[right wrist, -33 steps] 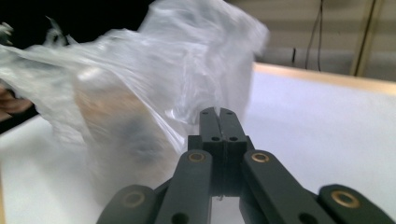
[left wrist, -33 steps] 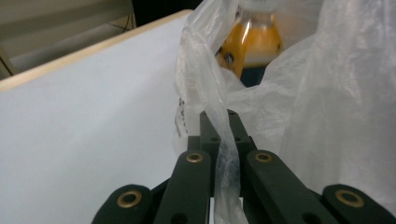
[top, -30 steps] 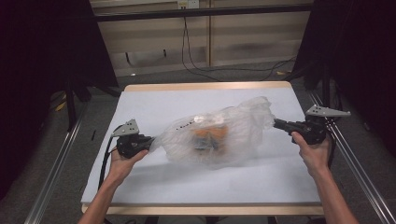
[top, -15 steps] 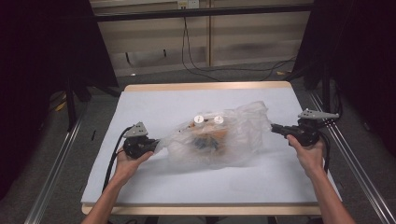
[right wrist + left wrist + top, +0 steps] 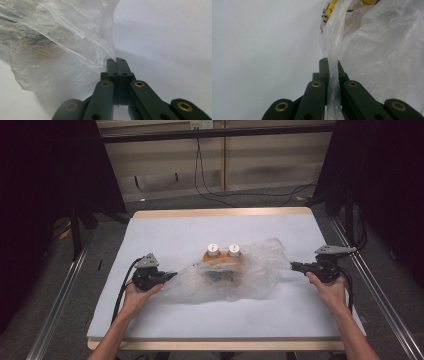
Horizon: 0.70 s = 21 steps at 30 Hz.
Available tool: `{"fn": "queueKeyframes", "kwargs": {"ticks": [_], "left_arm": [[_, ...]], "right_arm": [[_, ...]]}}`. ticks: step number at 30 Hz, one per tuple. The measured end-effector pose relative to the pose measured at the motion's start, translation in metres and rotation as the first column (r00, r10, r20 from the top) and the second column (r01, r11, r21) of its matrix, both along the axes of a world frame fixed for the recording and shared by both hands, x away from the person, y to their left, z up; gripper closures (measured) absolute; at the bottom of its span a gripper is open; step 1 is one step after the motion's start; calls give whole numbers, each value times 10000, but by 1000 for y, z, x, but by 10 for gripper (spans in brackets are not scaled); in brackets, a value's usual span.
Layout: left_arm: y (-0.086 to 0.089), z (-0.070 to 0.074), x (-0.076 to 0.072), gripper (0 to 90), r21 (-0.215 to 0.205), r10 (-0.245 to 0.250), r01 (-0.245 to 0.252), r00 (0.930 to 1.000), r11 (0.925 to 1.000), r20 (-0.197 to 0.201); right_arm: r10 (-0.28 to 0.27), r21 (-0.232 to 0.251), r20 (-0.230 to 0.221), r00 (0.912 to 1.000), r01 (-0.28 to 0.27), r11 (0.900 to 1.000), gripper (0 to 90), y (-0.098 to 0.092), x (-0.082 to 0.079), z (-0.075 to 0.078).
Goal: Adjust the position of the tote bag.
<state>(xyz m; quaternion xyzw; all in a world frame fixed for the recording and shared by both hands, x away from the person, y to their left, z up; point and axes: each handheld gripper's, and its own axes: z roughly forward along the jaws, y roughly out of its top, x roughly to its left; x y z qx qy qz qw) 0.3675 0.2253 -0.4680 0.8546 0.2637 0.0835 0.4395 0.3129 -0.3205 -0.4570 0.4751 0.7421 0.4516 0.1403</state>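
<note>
— So, the clear plastic bag now lies slack mid-bench, lower than a second ago?
— Yes, baring the orange pack's two white caps. Left gripper and right gripper fingers stay clamped on its ends.

Bright table, pitch-dark edges

The high view has the white table evenly lit from overhead, while the upper left and upper right of the frame fall off to near black. The clear plastic bag catches soft glare. In both gripper views the bag looks milky and soft at the top, jaws at the bottom slightly blurred, with a faint shadow under the bag.
</note>
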Motion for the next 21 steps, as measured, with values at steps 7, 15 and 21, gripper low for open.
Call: {"fn": "queueKeyframes", "kwargs": {"ticks": [7, 15, 21], "left_arm": [[2, -6, 1, 900, 244, 220, -220, 9998, 9995, -5], [11, -11, 6, 900, 194, 660, -657, 9977, 9977, -148], [8, 2, 3, 765, -718, 650, -646, 9979, 9953, 37]], "right_arm": [[-286, -510, -166, 9995, 278, 9983, 900, -1, 3, -7], [-798, -1146, -595, 9950, 726, 9908, 900, -12, 7, -20], [-464, 109, 525, 9975, 459, 9989, 891, -7, -2, 2]]}}
